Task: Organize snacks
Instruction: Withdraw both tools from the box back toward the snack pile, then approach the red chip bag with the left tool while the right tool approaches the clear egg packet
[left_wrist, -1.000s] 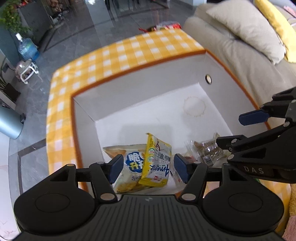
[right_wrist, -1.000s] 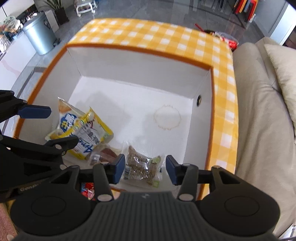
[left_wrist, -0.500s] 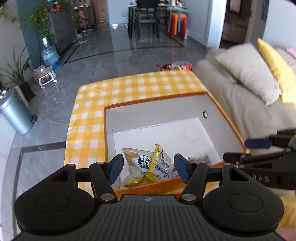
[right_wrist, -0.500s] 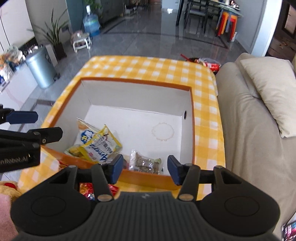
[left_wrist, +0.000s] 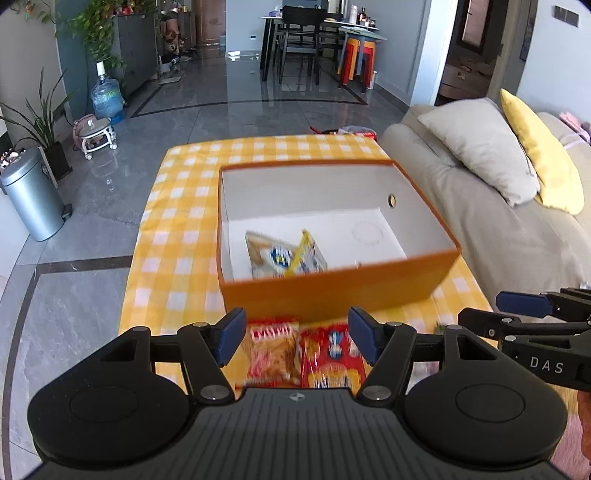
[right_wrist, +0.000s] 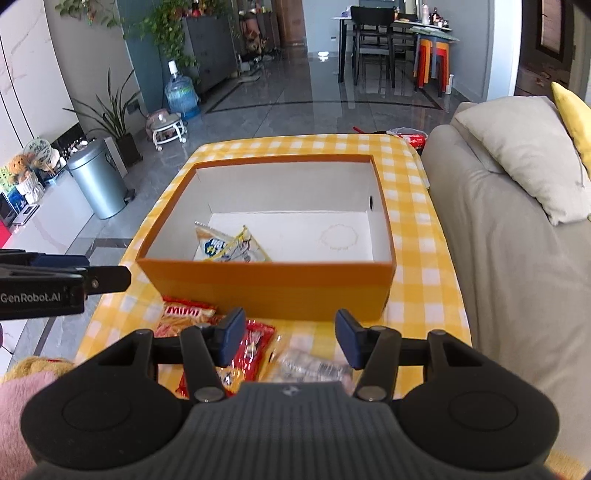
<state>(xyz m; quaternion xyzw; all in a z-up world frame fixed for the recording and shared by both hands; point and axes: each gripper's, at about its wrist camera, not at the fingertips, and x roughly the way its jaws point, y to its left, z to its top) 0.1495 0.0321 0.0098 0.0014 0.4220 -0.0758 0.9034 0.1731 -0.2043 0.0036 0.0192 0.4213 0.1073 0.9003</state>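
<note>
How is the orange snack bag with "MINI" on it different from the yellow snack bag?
The MINI bag lies outside the orange box, on the checked cloth in front of it; the yellow bag is inside the box. The MINI bag lies flat, while the yellow bag leans tilted on another packet. Both are unopened-looking snack packets, and neither gripper is holding them.

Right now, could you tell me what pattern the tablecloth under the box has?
The tablecloth is a yellow-and-white check, clearest in the right wrist view.
</note>
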